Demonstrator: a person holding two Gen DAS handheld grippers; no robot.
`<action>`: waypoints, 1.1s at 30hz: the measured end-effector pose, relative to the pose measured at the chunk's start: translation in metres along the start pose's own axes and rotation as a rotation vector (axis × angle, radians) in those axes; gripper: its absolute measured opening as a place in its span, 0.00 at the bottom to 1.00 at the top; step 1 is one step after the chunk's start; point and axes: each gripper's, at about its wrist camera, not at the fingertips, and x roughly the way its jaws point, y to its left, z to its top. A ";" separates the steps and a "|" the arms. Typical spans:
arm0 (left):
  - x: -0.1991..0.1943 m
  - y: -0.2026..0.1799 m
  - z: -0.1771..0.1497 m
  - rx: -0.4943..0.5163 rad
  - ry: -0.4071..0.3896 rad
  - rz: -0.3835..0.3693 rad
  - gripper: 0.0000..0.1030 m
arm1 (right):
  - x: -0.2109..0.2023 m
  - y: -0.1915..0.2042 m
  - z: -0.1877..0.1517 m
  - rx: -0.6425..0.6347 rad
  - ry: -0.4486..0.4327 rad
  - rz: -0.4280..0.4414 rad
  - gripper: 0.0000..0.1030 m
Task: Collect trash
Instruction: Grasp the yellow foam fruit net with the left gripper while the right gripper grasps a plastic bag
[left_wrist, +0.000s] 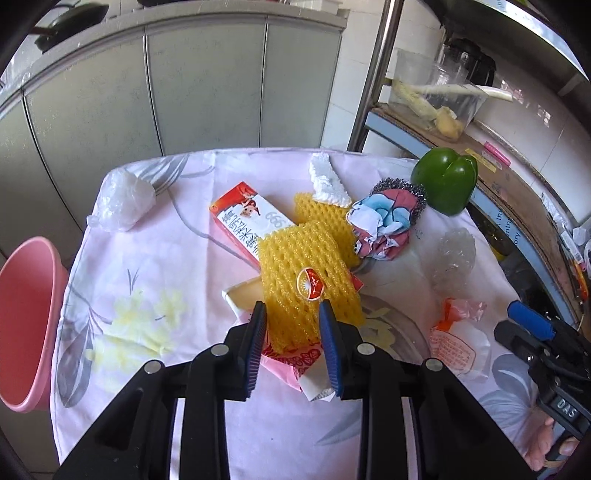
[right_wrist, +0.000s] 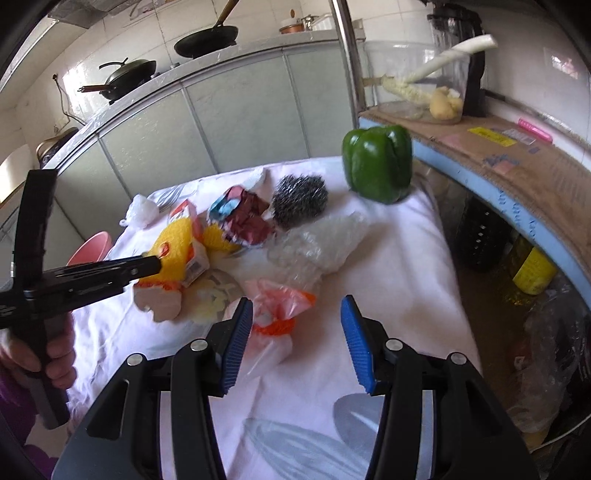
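My left gripper (left_wrist: 291, 314) is open, its blue pads on either side of the near end of a yellow foam fruit net (left_wrist: 306, 280) that lies over a red-and-white carton (left_wrist: 243, 218). Crumpled paper (left_wrist: 380, 225), white foam (left_wrist: 328, 181), a clear plastic wad (left_wrist: 452, 254), a white bag (left_wrist: 123, 201) and an orange-printed plastic bag (left_wrist: 458, 339) lie on the cloth-covered table (left_wrist: 166, 266). My right gripper (right_wrist: 295, 314) is open just above that orange bag (right_wrist: 277, 306), which sits by its left pad. The left gripper also shows in the right wrist view (right_wrist: 147, 264), at the yellow net (right_wrist: 177, 243).
A pink basin (left_wrist: 26, 317) stands left of the table. A green pepper (right_wrist: 378, 166) and a steel scourer (right_wrist: 299, 201) sit at the far right of the table. A shelf (right_wrist: 498, 158) with a plastic container of vegetables runs along the right. Cabinets stand behind.
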 end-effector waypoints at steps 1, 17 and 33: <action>0.000 -0.001 -0.001 0.008 -0.003 0.004 0.24 | 0.001 0.002 -0.001 0.000 0.007 0.017 0.49; -0.054 -0.024 -0.018 0.047 -0.162 0.024 0.08 | 0.010 0.028 -0.010 -0.014 0.036 0.019 0.57; -0.086 -0.018 -0.029 0.016 -0.202 0.091 0.07 | 0.021 0.047 -0.014 -0.097 0.028 -0.057 0.42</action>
